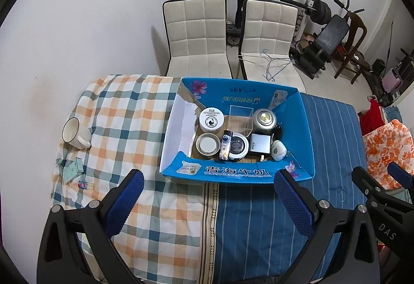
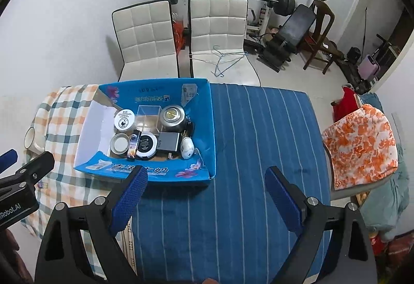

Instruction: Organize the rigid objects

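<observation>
Nearest, left gripper and right gripper both spread wide and empty, hovering above the cloth-covered table, short of the blue milk carton box. Just beyond, inside the box, packed close together: front row of a round tin with a pale lid, a slim upright tube, a black-and-white round compact, a grey 65W charger and a white oval mouse-like case; behind them a white cream jar, a clear acrylic box and a rounded metal pot. Off to the left, still outside the box, a white mug lying tilted on the checked cloth, and nearer, a small pale green carton lying flat. Probably the two pieces left to bring in. Mug likely heavy for its size, hard, glazed and slippery, breakable if dropped; best pinched across the rim wall, or through the handle, with a firm squeeze. Small carton likely light, thin-walled, easily crushed; best taken gently across its narrow edges. Free floor in the box at its left side.
</observation>
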